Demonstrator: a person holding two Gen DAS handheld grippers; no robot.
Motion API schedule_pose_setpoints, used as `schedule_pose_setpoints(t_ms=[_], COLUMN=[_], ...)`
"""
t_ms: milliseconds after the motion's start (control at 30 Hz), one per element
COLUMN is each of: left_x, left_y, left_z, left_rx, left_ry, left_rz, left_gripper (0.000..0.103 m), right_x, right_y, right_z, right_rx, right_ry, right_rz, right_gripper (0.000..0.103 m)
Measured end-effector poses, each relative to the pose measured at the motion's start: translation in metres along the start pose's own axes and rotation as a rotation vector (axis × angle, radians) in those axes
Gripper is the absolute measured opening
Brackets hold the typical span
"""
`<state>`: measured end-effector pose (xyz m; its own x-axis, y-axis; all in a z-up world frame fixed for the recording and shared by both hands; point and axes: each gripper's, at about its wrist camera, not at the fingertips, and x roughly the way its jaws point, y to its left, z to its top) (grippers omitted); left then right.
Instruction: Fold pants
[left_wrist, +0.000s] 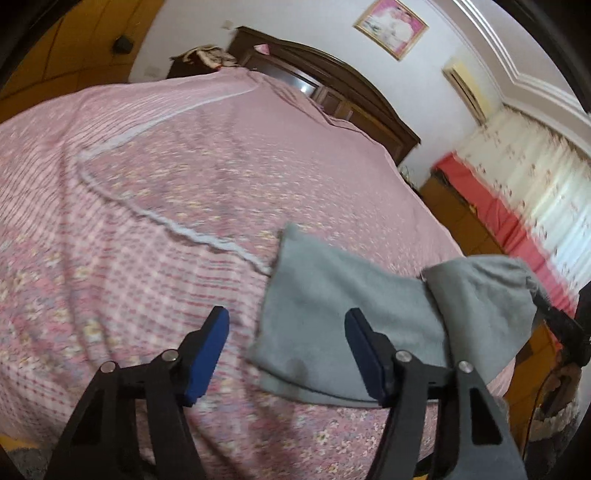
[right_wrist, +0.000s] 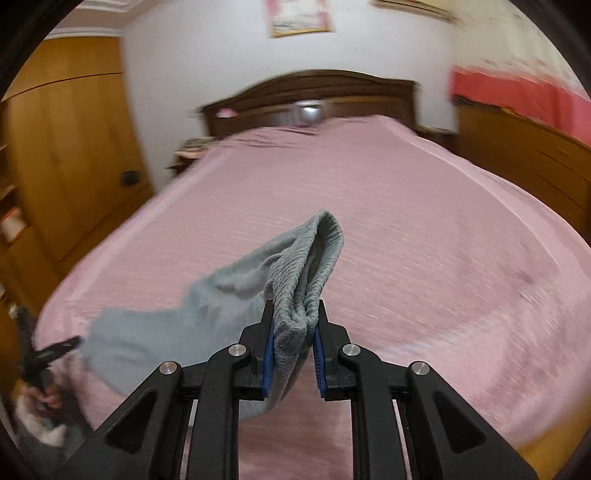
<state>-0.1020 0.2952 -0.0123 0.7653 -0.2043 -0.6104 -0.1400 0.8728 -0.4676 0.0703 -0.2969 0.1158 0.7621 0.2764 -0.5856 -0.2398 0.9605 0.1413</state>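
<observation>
The grey pants (left_wrist: 332, 295) lie partly on the pink bedspread (left_wrist: 147, 221), with their right part lifted off it. My left gripper (left_wrist: 286, 332) is open just above the cloth's near left edge, its blue pads (left_wrist: 208, 354) pressing on nothing. In the right wrist view my right gripper (right_wrist: 295, 310) is shut on a bunched, ribbed end of the pants (right_wrist: 306, 266), which trail down to the left. The right gripper (left_wrist: 554, 314) shows at the far right edge of the left wrist view, under the raised cloth. A hand (right_wrist: 44, 398) holds the left gripper (right_wrist: 70, 343) at the lower left.
The bed fills most of both views, with a dark wooden headboard (right_wrist: 314, 88) at its far end. A wooden wardrobe (right_wrist: 74, 147) stands to the left. A low wooden cabinet (right_wrist: 517, 155) and a red and floral curtain (left_wrist: 517, 177) are to the right.
</observation>
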Motion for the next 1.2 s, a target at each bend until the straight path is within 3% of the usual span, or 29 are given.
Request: schedule_pose_setpoints(t_ms=[133, 233, 333, 433, 500, 600, 667, 700, 767, 867, 933, 1000, 1067, 1133, 1200], left_x=[0.02, 0.021, 0.023, 0.023, 0.022, 0.016, 0.013, 0.012, 0.008, 0.001, -0.005, -0.01, -0.007, -0.011, -0.015], left_y=[-0.018, -0.017, -0.009, -0.004, 0.005, 0.019, 0.023, 0.024, 0.025, 0.027, 0.033, 0.036, 0.039, 0.039, 0.039], left_z=[-0.003, -0.004, -0.001, 0.0, 0.001, 0.0, 0.0, -0.001, -0.003, -0.006, -0.012, -0.019, -0.022, -0.023, -0.027], left_rx=[0.007, -0.017, -0.051, -0.065, -0.083, -0.131, -0.145, -0.143, -0.131, -0.121, -0.131, -0.149, -0.173, -0.156, -0.133], left_ry=[0.055, 0.055, 0.068, 0.069, 0.067, 0.063, 0.057, 0.055, 0.051, 0.048, 0.047, 0.06, 0.098, 0.093, 0.092], left_rz=[0.063, 0.059, 0.044, 0.044, 0.065, 0.032, 0.014, 0.013, 0.006, -0.011, -0.023, -0.025, -0.055, -0.053, -0.041], left_gripper=[0.068, 0.068, 0.068, 0.06, 0.041, 0.029, 0.018, 0.014, 0.01, 0.01, 0.009, 0.015, 0.023, 0.022, 0.011], right_x=[0.022, 0.037, 0.041, 0.043, 0.033, 0.004, -0.009, -0.013, -0.015, -0.007, -0.001, 0.007, 0.019, 0.032, 0.044], right_y=[-0.069, -0.104, -0.114, -0.107, -0.086, -0.023, 0.035, 0.075, 0.14, 0.242, 0.277, 0.295, 0.298, 0.292, 0.284], right_z=[-0.025, -0.042, -0.047, -0.047, -0.046, -0.036, -0.031, -0.032, -0.04, -0.084, -0.118, -0.146, -0.164, -0.17, -0.17], right_rx=[0.096, 0.193, 0.232, 0.204, 0.154, -0.087, -0.291, -0.417, -0.599, -0.894, -1.059, -1.169, -1.229, -1.259, -1.266], right_ry=[0.093, 0.145, 0.156, 0.205, 0.22, 0.149, 0.073, 0.023, -0.056, -0.157, -0.202, -0.192, -0.132, -0.106, -0.041], right_rz=[-0.122, -0.113, -0.108, -0.176, -0.267, -0.435, -0.488, -0.478, -0.362, -0.033, 0.072, 0.178, 0.223, 0.177, 0.177], right_gripper=[0.018, 0.018, 0.019, 0.026, 0.028, 0.031, 0.046, 0.053, 0.054, 0.052, 0.02, 0.02, 0.02, 0.02, 0.02])
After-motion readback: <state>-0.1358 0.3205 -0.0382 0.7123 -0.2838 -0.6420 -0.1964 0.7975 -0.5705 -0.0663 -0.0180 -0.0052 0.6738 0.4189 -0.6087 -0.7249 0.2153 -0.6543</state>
